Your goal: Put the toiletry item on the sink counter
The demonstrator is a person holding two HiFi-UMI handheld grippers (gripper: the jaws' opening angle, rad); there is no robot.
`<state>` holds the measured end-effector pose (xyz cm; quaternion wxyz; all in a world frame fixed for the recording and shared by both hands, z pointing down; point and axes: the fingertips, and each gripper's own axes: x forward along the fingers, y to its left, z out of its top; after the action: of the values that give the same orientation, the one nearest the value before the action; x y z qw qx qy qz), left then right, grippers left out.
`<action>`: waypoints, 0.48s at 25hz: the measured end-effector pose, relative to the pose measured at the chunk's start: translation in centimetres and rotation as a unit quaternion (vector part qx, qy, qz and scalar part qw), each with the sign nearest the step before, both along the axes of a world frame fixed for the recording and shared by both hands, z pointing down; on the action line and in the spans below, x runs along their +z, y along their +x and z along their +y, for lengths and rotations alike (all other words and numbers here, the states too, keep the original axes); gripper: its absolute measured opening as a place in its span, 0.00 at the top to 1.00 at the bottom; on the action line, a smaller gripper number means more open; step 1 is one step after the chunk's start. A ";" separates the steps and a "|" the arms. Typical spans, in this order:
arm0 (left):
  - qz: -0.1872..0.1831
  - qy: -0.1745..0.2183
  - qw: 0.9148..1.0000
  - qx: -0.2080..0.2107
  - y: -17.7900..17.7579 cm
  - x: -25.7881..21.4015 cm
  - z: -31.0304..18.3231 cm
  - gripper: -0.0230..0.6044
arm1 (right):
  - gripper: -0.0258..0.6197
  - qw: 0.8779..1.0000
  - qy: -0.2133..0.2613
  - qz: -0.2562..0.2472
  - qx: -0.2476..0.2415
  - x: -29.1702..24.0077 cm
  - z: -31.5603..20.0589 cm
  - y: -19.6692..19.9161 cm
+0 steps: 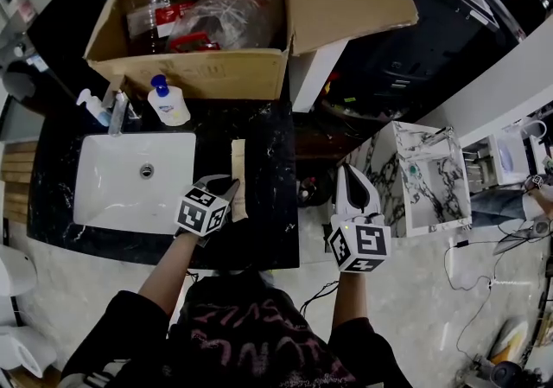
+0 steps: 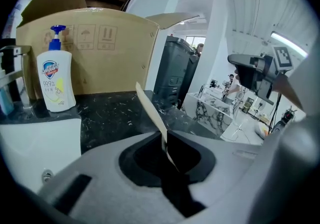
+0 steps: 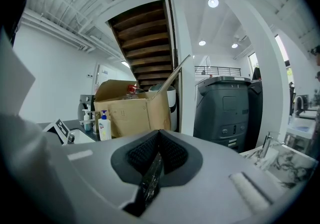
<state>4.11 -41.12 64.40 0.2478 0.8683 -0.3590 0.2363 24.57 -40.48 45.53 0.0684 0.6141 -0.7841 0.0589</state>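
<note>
L gripper was over the counter, near its front edge, just R of the sink. Jaws were clamped on a thin tan strip, seen edge-on in L gripper view; the strip ran toward the back edge. Contact w/ the counter: couldn't tell.

R gripper was off the counter's R edge, over the floor. Jaws were pressed together, w/ nothing clearly held.

Along the back edge sat a box, flaps open. A soap bottle w/ blue pump stood just in front of it, by the sink's back R corner, next to the tap
</note>
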 end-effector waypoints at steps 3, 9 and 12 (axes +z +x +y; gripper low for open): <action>-0.011 0.000 1.000 0.011 0.3 0.5 0.0 0.89 | 0.94 1.000 -0.003 0.000 0.006 0.3 0.2 0.4; -0.023 -0.002 1.000 0.015 0.0 1.2 0.1 0.86 | 0.94 1.000 -0.003 0.003 0.011 0.2 0.2 0.6; -0.026 0.000 1.000 0.012 -0.5 1.3 0.1 0.84 | 0.94 1.000 -0.003 0.005 0.011 0.4 0.3 0.4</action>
<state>3.61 -41.01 65.73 0.2355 0.8662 -0.3549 0.2613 24.95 -40.14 45.91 0.0737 0.6226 -0.7768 0.0589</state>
